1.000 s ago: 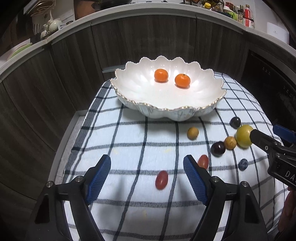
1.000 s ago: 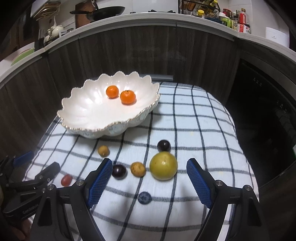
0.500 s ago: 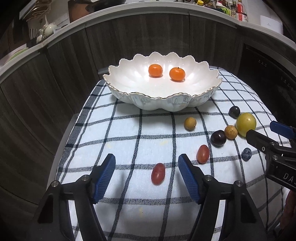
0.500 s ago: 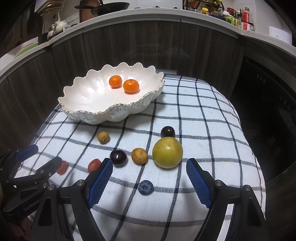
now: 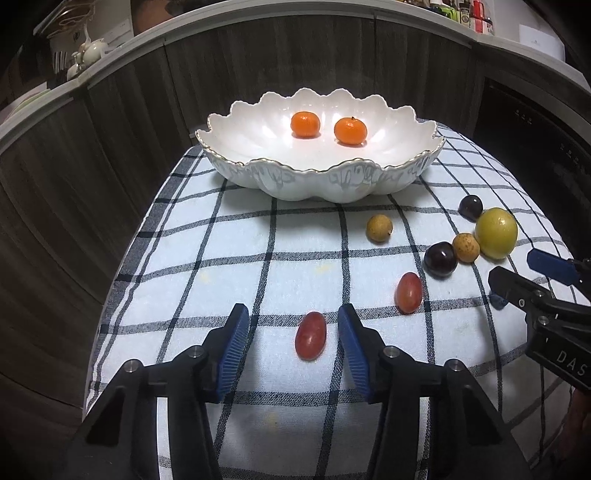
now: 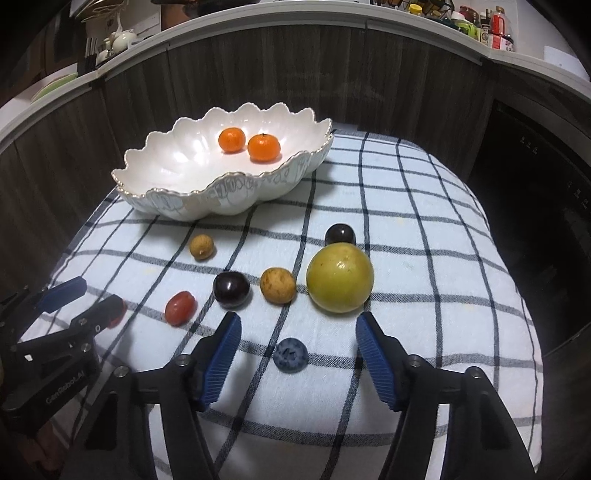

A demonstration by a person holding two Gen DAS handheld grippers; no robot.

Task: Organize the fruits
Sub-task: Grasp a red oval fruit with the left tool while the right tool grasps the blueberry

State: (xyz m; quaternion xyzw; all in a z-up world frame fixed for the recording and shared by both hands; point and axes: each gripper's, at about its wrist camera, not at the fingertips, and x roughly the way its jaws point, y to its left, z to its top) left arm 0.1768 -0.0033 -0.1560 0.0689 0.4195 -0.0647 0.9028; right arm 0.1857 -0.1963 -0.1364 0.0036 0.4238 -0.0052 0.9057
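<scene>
A white scalloped bowl holds two tangerines at the back of a checked cloth. My left gripper is open, low over the cloth, its jaws either side of a red grape tomato. A second red tomato lies to its right. My right gripper is open around a blueberry, just in front of a yellow-green round fruit. Two tan longans and two dark plums lie between.
The checked cloth covers a small raised surface that drops off on all sides. Dark wood cabinet fronts curve behind it. A countertop with bottles and crockery runs above.
Both grippers have moved down and forward toward the cloth. My left jaws have narrowed and now flank the red tomato. My right jaws now flank the blueberry.
</scene>
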